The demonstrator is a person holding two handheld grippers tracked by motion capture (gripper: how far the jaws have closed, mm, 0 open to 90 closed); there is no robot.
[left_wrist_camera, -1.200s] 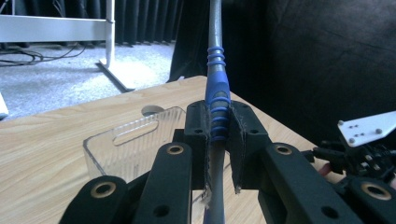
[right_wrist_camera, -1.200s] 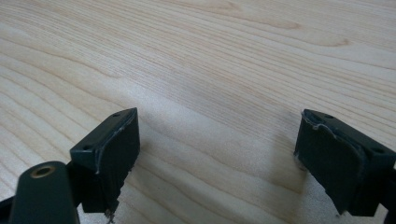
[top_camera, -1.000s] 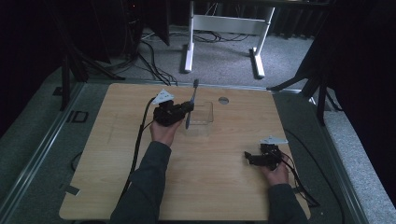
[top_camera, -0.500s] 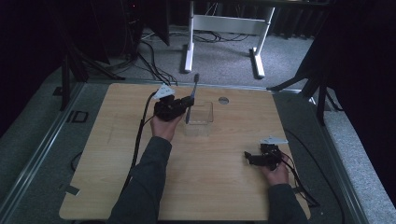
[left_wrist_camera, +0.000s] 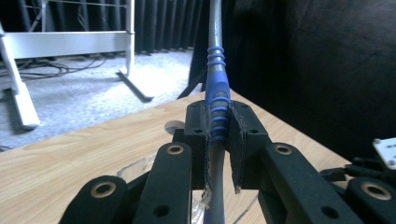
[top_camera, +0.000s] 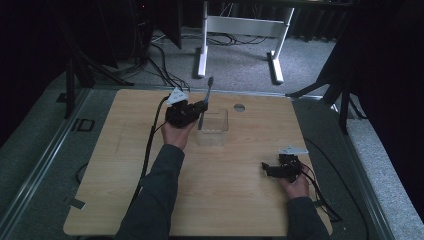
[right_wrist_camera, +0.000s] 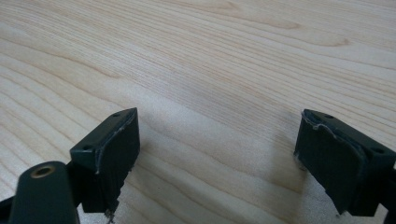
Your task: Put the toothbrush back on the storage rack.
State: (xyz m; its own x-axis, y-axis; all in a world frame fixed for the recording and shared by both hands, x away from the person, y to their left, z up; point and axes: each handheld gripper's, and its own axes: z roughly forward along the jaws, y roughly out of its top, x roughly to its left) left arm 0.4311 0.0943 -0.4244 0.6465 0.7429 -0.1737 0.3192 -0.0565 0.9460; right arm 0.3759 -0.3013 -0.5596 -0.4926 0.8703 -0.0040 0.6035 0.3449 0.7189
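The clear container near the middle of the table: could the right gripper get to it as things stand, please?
Probably yes: the right gripper is open and empty, with bare table between it and the clear container. The left gripper holds a toothbrush over it.

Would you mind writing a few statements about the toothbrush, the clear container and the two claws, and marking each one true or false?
1. The left claw is shut on the toothbrush. True.
2. The toothbrush lies flat on the table. False: it stands roughly upright in the claw, its lower end reaching down at the clear container.
3. The right claw is open with nothing between its pads. True.
4. The right claw holds the clear container. False: it rests on bare wood near the table's right edge, well apart from the container.
5. The toothbrush handle has a blue ribbed grip. True.
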